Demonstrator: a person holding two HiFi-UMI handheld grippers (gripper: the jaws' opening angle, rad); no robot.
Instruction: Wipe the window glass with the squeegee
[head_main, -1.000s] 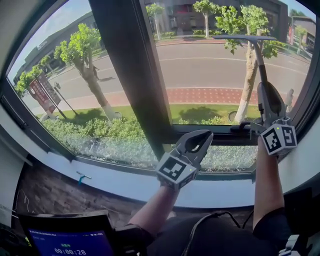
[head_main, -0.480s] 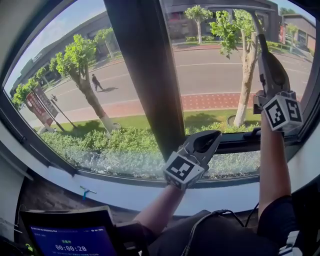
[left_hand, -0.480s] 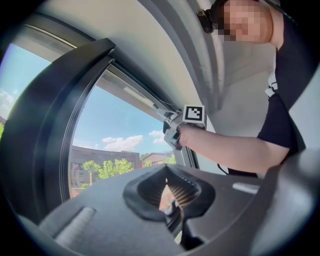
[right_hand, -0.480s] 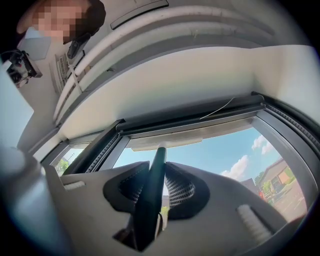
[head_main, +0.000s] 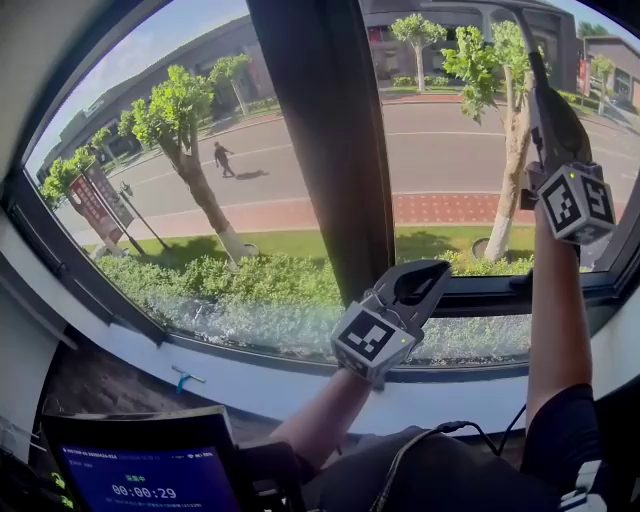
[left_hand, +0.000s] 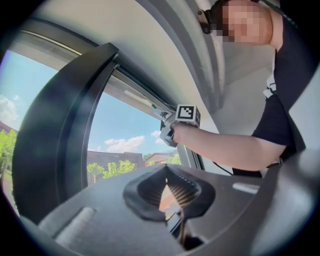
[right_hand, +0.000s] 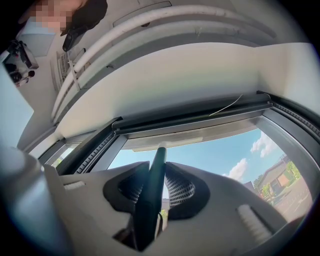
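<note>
**Q:** What does the head view show?

**A:** Two forearms reach toward a wide window. The window glass (head_main: 200, 200) looks out on a road, trees and a hedge. A dark upright frame post (head_main: 325, 150) splits it into two panes. The left gripper (head_main: 432, 275) hovers low, in front of the bottom frame just right of the post. Its jaws meet tip to tip with nothing inside. The right gripper (head_main: 548, 100) is raised high at the right pane. It is clamped on the dark handle of the squeegee (head_main: 530, 55), which runs up past the picture's top edge. A tablet screen (head_main: 140, 480) sits at the bottom left, below the white sill (head_main: 250, 375).

**Q:** And the left gripper view?

**A:** The left gripper (left_hand: 167, 192) fills the lower half of the picture. Its pads are together, with only a sliver of daylight in the hollow between them, and they hold nothing. Beyond it, the right gripper (left_hand: 165, 122) and its marker cube (left_hand: 186, 114) are lifted near the top of the window. The person's bare forearm (left_hand: 225, 147) trails behind them.

**Q:** And the right gripper view?

**A:** The right gripper (right_hand: 155, 182) has its jaws pressed on either side of the squeegee (right_hand: 151, 200). The dark handle rises between the pads to a pale blade (right_hand: 170, 142). The blade lies across the top of the pane, just under the upper frame (right_hand: 200, 117). Whether the blade touches the glass cannot be told. Blue sky and clouds show through the pane.
</note>
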